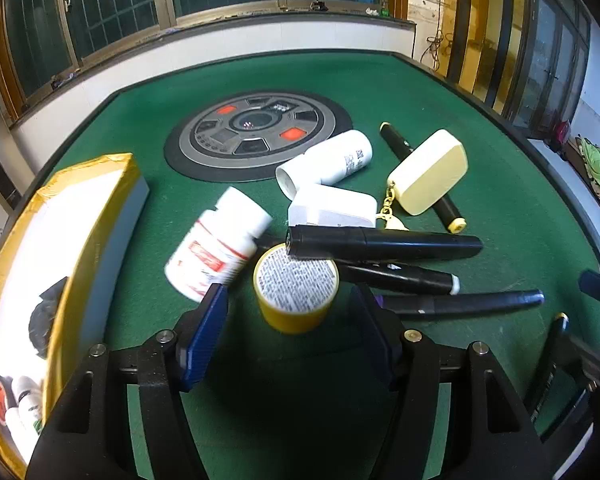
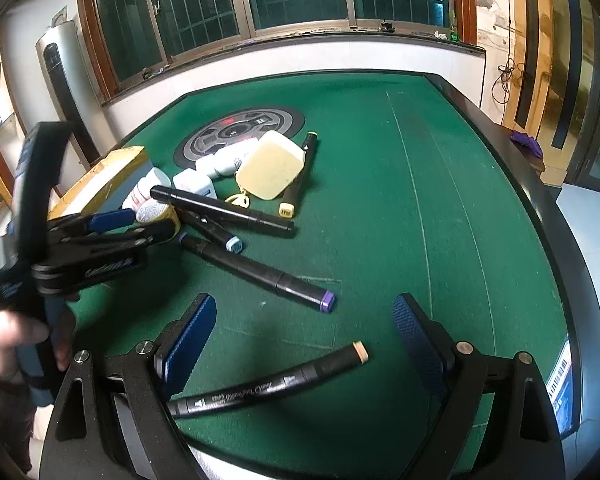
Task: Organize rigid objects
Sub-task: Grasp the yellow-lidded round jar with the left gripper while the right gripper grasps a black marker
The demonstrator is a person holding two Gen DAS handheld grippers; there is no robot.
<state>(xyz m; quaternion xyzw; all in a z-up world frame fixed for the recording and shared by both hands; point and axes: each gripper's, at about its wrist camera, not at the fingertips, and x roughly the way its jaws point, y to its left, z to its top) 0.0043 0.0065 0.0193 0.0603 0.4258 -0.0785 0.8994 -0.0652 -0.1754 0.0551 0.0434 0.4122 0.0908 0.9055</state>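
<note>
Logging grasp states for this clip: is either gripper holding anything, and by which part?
Nothing is held. The left gripper brackets the yellow jar without contact; the right gripper is open.

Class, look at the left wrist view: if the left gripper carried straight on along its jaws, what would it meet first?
Most likely the yellow tin, which already sits between the left gripper's open jaws. Depth is hard to judge, but nothing lies nearer.

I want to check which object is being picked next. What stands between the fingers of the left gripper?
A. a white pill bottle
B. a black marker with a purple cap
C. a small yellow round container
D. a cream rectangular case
C: the left gripper frames the yellow round container, its pads not clearly touching it.
</note>
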